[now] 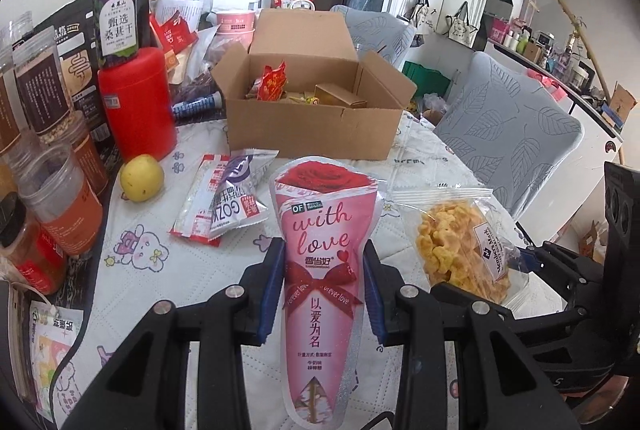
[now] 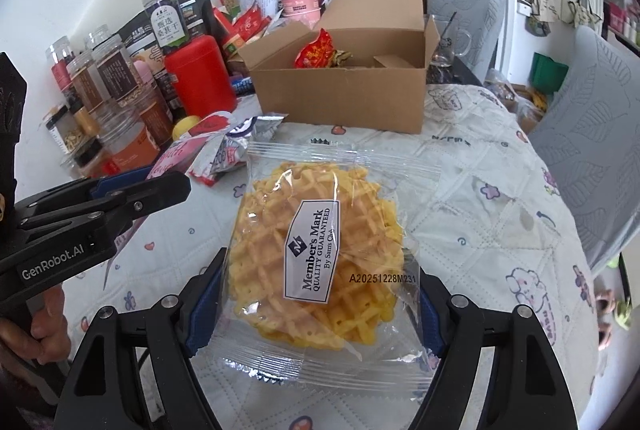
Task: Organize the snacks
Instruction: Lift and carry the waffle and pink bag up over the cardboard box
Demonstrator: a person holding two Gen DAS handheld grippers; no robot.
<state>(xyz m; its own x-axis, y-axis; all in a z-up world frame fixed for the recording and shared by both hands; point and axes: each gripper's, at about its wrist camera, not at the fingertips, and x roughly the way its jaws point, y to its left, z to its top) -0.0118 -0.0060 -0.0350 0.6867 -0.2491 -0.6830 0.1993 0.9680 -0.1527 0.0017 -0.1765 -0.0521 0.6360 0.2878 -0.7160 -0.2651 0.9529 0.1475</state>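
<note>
My left gripper (image 1: 325,262) is shut on a tall pink "with love" snack pouch (image 1: 322,270), held upright above the table. Between the blue pads of my right gripper (image 2: 320,282) sits a clear bag of yellow waffle crisps (image 2: 320,250), gripped at both sides and lifted off the cloth. The same waffle bag (image 1: 460,250) shows at the right of the left wrist view. An open cardboard box (image 1: 316,102) with a red packet and a small gold box inside stands further back on the table; it appears as the cardboard box (image 2: 344,86) in the right wrist view too.
Two small foil packets (image 1: 224,202) and a yellow fruit (image 1: 142,177) lie on the quilted cloth. A red canister (image 1: 138,102) and several jars (image 1: 60,206) crowd the left edge. Grey chairs (image 1: 508,134) stand to the right. A person's hand (image 2: 44,334) holds the left gripper's handle.
</note>
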